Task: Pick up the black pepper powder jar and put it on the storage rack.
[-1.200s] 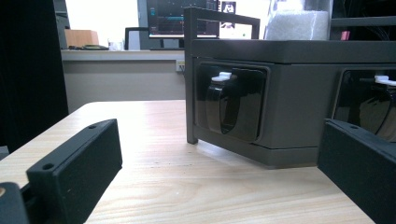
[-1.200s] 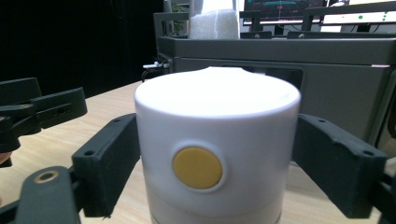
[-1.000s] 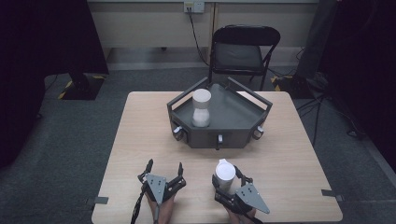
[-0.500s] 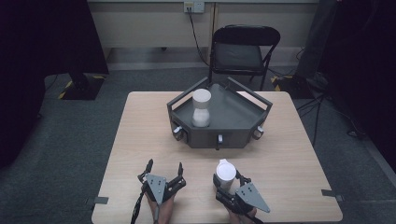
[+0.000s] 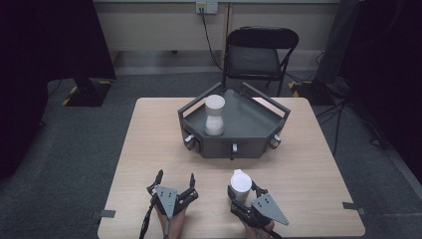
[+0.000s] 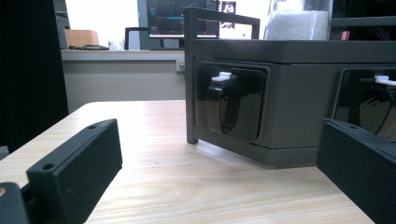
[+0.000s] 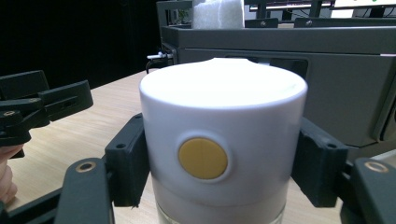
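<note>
On the wooden table (image 5: pixel 149 149), a dark tray (image 5: pixel 259 127) sits at twelve o'clock, a white container (image 5: pixel 215 115) standing inside. The right gripper (image 5: pixel 239 191) has clamped a white canister (image 7: pixel 223 140), probably lidded, at five o'clock. Lift straight, keeping it upright. The left gripper (image 5: pixel 174 179) rests open-jawed, empty.

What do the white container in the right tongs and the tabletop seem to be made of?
White container: likely matte plastic, with smooth even colour, a soft sheen and a yellow round button. Tabletop: pale wood or wood-look laminate, with visible grain lines; which one is unclear.
</note>
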Tool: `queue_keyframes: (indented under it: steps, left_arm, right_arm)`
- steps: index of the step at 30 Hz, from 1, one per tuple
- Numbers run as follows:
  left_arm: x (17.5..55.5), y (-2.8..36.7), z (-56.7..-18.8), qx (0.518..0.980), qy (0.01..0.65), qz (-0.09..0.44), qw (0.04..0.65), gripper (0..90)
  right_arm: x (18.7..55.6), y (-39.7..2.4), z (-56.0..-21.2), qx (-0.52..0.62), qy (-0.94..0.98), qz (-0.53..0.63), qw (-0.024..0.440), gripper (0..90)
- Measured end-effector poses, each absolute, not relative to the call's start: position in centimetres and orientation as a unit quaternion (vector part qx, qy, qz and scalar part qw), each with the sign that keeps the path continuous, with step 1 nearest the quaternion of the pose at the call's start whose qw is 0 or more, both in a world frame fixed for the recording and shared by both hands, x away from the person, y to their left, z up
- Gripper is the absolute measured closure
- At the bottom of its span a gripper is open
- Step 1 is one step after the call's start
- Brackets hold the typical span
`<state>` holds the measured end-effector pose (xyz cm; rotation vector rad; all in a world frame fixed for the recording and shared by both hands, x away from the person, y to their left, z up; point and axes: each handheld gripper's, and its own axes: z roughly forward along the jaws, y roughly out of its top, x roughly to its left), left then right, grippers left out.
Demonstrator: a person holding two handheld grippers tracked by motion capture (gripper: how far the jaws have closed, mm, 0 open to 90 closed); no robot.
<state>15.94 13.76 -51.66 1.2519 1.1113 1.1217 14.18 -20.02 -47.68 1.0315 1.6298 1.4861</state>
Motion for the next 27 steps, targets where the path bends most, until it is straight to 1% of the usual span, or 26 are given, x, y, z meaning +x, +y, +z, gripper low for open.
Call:
queue_keyframes:
  steps: [27]
  left_arm:
    - [15.9, 13.7, -51.7, 0.525, 0.467, 0.471, 0.533, 0.1]
  right_arm:
    - [15.1, -21.5, -46.1, 0.381, 0.641, 0.578, 0.332, 29.8]
